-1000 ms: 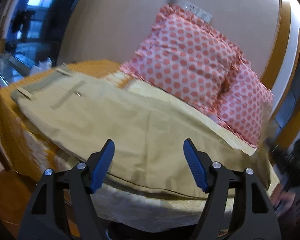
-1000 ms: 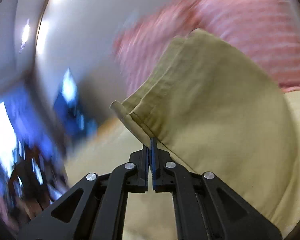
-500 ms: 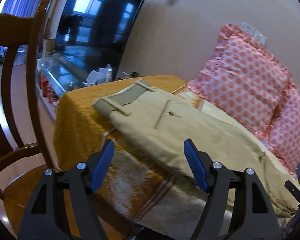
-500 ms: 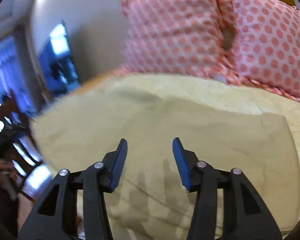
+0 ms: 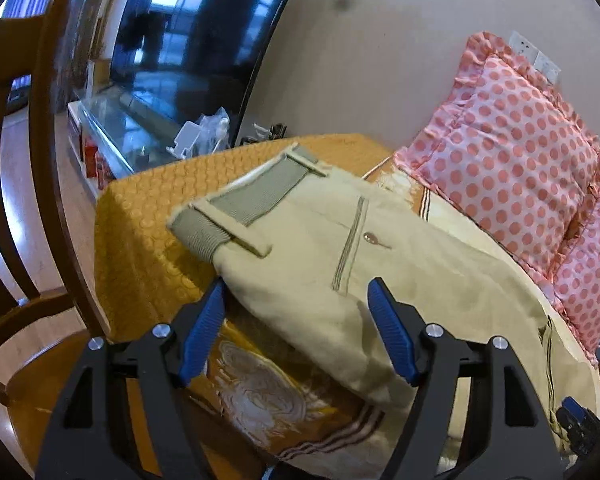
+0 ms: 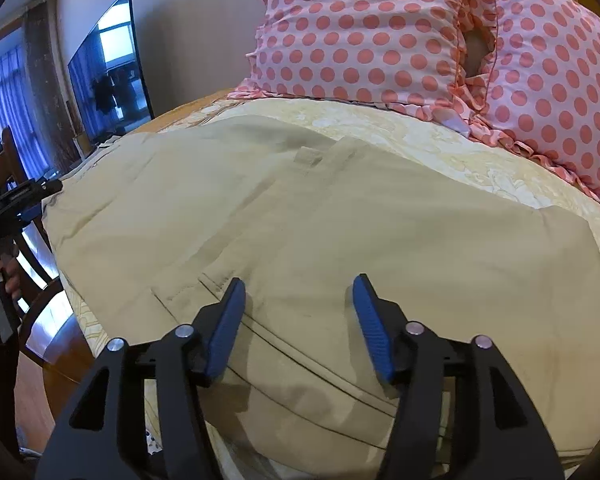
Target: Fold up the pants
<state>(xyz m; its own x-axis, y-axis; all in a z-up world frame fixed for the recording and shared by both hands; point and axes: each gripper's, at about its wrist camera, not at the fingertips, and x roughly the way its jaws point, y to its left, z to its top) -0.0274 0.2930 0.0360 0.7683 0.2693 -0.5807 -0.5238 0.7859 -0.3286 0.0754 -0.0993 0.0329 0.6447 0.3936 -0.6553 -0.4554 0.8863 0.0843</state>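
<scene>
Beige pants lie folded on a table with a yellow-orange cloth. Their grey waistband is at the left end. My left gripper is open and empty, just above the pants' near edge by the waistband. My right gripper is open and empty, low over the folded leg end of the pants. The left gripper also shows at the left edge of the right wrist view.
Two pink polka-dot pillows lean against the wall behind the pants, also in the right wrist view. A wooden chair stands at the table's left. A dark TV on a glass stand is further back.
My right gripper has let go of the pant leg hem, which now lies folded over, and has opened. My left gripper has swung left towards the waistband end.
</scene>
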